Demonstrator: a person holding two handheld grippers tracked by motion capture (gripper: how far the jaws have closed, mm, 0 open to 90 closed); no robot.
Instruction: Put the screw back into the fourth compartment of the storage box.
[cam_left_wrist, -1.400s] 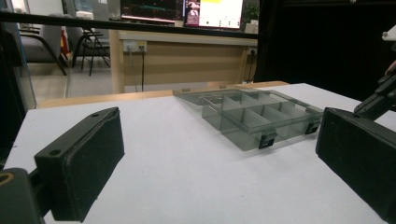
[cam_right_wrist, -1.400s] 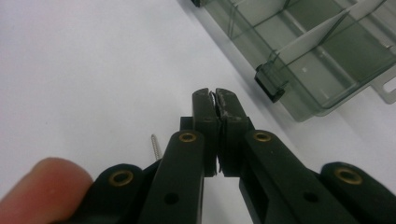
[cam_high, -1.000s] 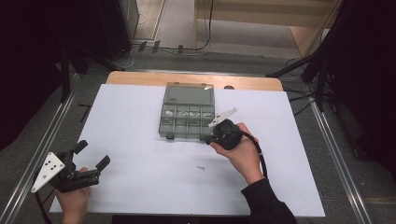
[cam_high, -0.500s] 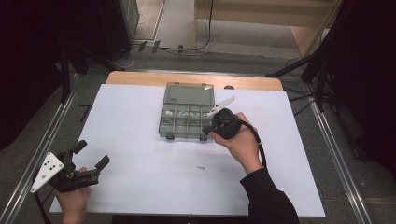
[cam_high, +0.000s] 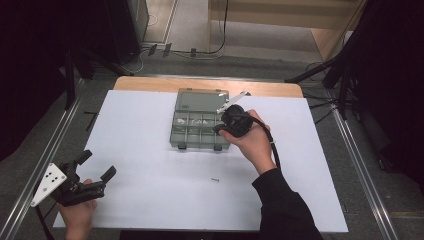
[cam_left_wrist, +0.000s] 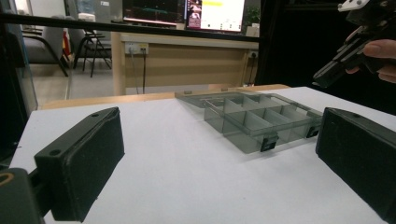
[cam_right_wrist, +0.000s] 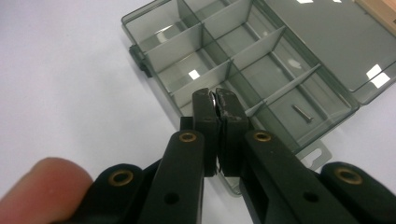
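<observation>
High view: right gripper (cam_high: 220, 129) has advanced from the organizer box's (cam_high: 200, 117) 4 o'clock corner to over its compartments, jaws pinched on a small metallic item; deposit appears imminent. Left gripper (cam_high: 97, 167) idles, jaws apart. One screw (cam_high: 215, 179) lies at the box's 6 o'clock.

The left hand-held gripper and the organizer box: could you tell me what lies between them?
Only bare white table between the left hand-held gripper and the organizer box, seen in the high view.

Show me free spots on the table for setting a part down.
Widest bare patch: white sheet left of the box, above the left gripper. Another lies right of the right hand. Near centre holds a loose screw. The right gripper crowds the box.
</observation>
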